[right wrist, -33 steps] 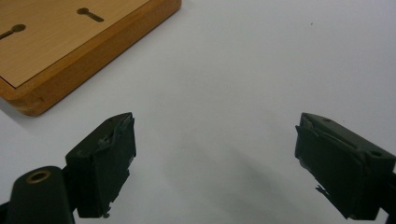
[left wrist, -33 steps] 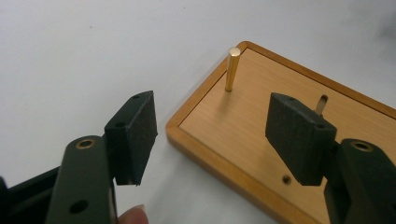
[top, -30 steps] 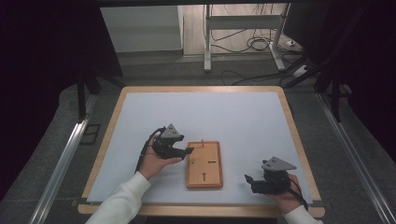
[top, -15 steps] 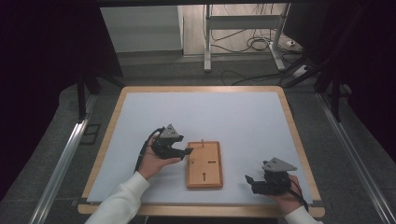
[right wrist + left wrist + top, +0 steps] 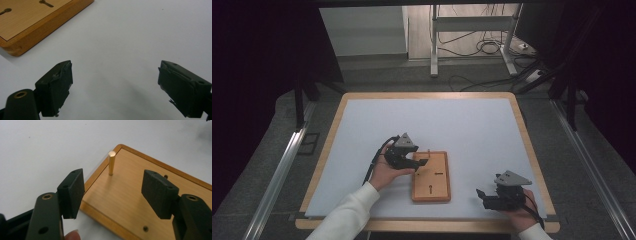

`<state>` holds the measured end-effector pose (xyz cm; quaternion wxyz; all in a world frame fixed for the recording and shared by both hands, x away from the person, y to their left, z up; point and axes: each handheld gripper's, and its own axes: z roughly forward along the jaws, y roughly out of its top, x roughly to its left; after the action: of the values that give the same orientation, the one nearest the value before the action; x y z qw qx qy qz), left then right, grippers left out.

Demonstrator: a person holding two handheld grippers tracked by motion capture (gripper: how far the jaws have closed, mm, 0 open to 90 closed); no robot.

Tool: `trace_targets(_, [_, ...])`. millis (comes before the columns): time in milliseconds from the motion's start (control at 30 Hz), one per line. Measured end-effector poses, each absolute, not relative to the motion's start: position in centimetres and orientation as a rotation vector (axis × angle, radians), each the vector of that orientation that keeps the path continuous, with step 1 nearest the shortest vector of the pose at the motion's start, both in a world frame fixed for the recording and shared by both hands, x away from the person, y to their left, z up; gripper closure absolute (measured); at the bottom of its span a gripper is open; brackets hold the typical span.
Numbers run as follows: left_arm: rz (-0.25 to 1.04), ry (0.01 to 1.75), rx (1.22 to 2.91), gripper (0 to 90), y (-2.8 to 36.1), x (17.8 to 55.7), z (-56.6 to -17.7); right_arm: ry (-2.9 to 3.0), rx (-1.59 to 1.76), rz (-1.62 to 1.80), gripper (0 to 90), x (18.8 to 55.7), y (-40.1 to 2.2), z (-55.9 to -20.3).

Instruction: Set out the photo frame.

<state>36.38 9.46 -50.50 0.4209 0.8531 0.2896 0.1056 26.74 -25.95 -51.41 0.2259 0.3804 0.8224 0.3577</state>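
Observation:
A wooden board (image 5: 430,176) lies flat on the white table, near its front. A thin brass pin (image 5: 111,162) stands upright in the board (image 5: 140,195) near one corner, and small holes (image 5: 145,228) dot its surface. My left gripper (image 5: 418,164) rests at the board's left edge, and in the left gripper view it (image 5: 115,192) is open with the pin beyond its pads and nothing between them. My right gripper (image 5: 484,197) sits on the table right of the board, open (image 5: 115,85) and empty. The board's corner (image 5: 32,20) shows two keyhole slots (image 5: 46,3).
The white mat (image 5: 472,125) has a wooden border (image 5: 532,150) and stretches far beyond the board. Metal rails (image 5: 277,175) run along both sides of the table. A stand and cables (image 5: 482,47) lie on the floor behind.
The right gripper has drifted slightly toward the table's near edge. The left gripper has barely moved and both stay open.

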Motion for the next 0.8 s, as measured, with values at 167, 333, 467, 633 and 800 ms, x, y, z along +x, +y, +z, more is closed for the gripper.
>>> trace_targets(167, [0.261,0.704,2.158,41.5,8.4,36.9,-51.1,2.27,1.045,0.986,12.6,26.7,-25.9,-51.4])
trace_targets(333, [0.249,0.715,2.148,52.3,7.9,37.8,-51.7,2.277,1.047,0.98,12.6,26.7,-25.9,-51.6])
trace_targets(467, [0.205,0.722,2.121,63.2,7.6,38.7,-51.8,2.278,1.047,0.98,12.6,26.7,-25.9,-51.5])
trace_targets(633, [0.19,0.714,2.128,79.7,7.1,39.2,-52.0,2.289,1.039,0.977,12.6,26.7,-25.7,-51.6])
trace_targets(800, [0.167,0.709,2.133,83.5,7.2,39.4,-52.0,2.288,1.035,0.98,12.6,26.7,-25.7,-51.6])
